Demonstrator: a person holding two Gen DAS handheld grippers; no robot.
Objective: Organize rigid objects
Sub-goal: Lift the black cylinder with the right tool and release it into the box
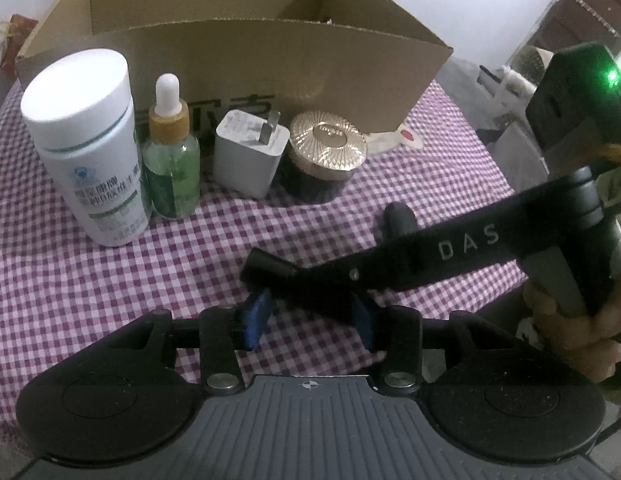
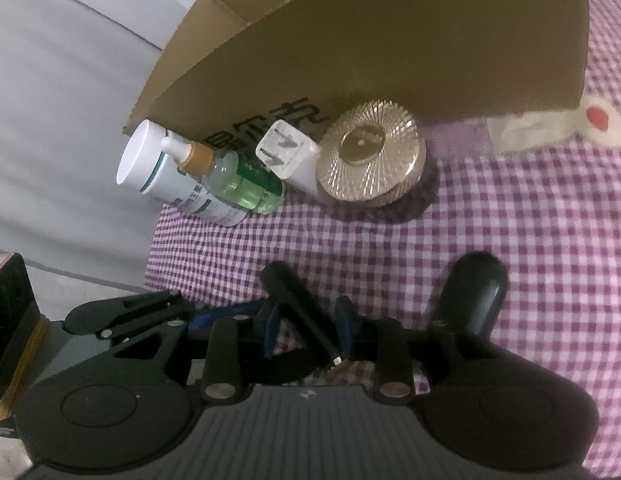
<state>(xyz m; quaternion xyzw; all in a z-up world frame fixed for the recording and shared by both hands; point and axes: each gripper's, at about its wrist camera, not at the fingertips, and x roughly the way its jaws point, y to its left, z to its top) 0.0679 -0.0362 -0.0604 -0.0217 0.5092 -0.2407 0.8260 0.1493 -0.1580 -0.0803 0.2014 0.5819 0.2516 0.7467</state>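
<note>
A black V-shaped object [image 2: 302, 312] lies low on the table's purple-and-white checked cloth [image 1: 110, 280], near the front edge and well apart from the other things. One arm is a thin squared bar. The other is thicker, with a rounded end.

My right gripper [image 2: 306, 320] has its blue pads close together, one on either side of the thin bar and pressing on it, so it holds the object. The rounded arm sticks out past the gripper's right finger.

My left gripper [image 1: 309, 320] meets the object from the other side. Its blue pads stand partly apart with the black object between them. I cannot tell whether they press on it or only flank it.

A person's hand [image 1: 570, 328] grasps the right gripper's handle at the far right of the left wrist view.

Further back, four things stand upright in a row, just in front of an open cardboard box [image 1: 230, 52]. From left to right in the left wrist view:
- a white bottle [image 1: 86, 140]
- a dropper bottle [image 1: 170, 160] of green liquid
- a white charger plug [image 1: 250, 156] with its prongs up
- a dark jar with a ribbed gold lid [image 1: 326, 148]

The bottles and the plug stand close together.
</note>
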